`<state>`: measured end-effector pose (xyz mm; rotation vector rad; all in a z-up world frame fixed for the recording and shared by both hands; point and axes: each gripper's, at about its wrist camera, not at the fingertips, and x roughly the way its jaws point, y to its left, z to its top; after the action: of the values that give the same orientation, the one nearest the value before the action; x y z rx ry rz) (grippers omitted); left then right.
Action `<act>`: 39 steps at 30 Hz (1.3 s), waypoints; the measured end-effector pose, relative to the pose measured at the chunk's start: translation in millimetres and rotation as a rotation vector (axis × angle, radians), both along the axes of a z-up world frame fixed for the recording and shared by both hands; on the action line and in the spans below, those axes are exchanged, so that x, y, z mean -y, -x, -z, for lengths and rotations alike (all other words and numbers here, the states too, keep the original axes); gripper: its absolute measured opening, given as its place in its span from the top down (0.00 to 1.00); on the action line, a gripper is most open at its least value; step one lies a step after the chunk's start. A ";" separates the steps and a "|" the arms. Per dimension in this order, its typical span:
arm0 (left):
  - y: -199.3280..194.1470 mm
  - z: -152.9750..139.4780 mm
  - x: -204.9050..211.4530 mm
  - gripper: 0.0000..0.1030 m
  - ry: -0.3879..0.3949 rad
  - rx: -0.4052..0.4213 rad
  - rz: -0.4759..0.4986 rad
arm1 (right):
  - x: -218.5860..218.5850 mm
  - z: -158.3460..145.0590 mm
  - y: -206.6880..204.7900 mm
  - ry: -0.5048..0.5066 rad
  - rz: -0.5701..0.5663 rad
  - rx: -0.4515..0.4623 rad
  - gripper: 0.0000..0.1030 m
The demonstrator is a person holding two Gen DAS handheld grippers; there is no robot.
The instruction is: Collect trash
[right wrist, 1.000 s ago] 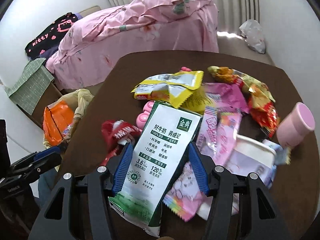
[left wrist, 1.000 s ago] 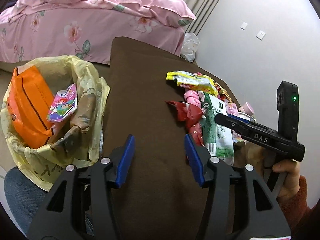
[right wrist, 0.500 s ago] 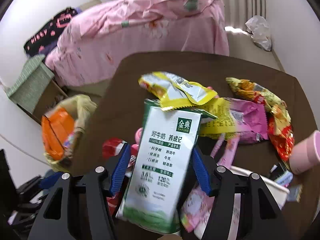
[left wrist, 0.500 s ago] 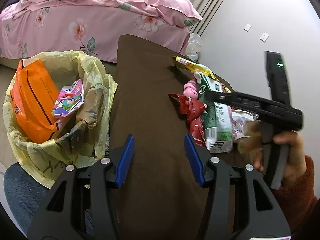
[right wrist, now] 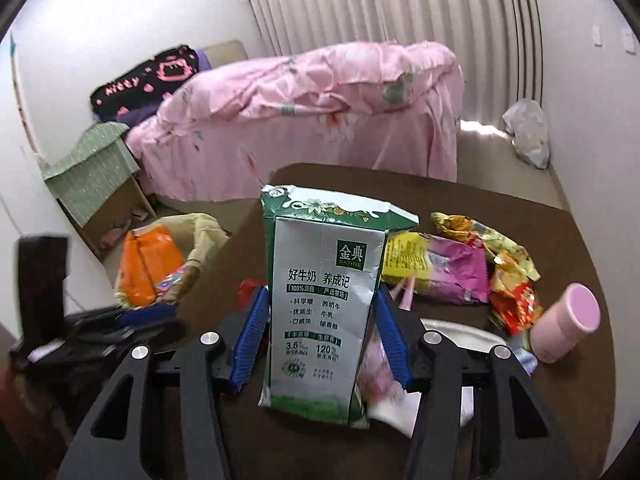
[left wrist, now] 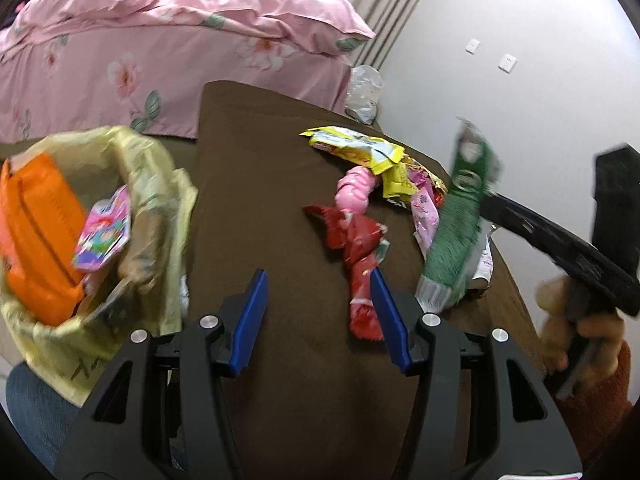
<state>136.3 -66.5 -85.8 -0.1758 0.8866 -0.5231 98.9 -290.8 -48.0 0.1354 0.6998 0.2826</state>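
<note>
your right gripper [right wrist: 320, 332] is clamped on the flattened green-and-white milk carton [right wrist: 320, 300], its blue pads pressed against the carton's two side edges, and the carton is lifted clear of the brown table [right wrist: 560, 420], standing nearly upright between the fingers. from the left wrist view you can see that same carton [left wrist: 456, 224] hanging tilted in the air over the right side of the table, with your right hand [left wrist: 580, 320] on the handle behind it.

your left gripper [left wrist: 318, 316] is spread wide with nothing between its pads, hovering above bare table; the tail of the red wrapper [left wrist: 360, 252] lies just beside its right pad. beyond that wrapper sit a pink squeeze toy or bottle [left wrist: 354, 192] and a yellow snack packet [left wrist: 360, 148], all in one loose pile.

off the left edge of the table stands the bin lined with a yellow bag [left wrist: 160, 184], holding an orange packet [left wrist: 36, 232] and a small colourful wrapper [left wrist: 104, 236].

on the right wrist view a pink cup [right wrist: 568, 328] lies on its side at the right of the table, near a pink-and-yellow packet [right wrist: 440, 268]. a bed with a pink floral cover [right wrist: 304, 120] stands behind.
</note>
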 end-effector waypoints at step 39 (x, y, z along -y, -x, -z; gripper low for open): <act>-18.7 -33.1 97.5 0.50 0.077 0.044 0.156 | 93.1 50.4 69.5 0.010 0.319 -0.013 0.46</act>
<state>155.0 -164.0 -52.7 -0.1650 0.8415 -0.7047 29.4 -383.9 -98.4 0.2364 0.6815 -0.0273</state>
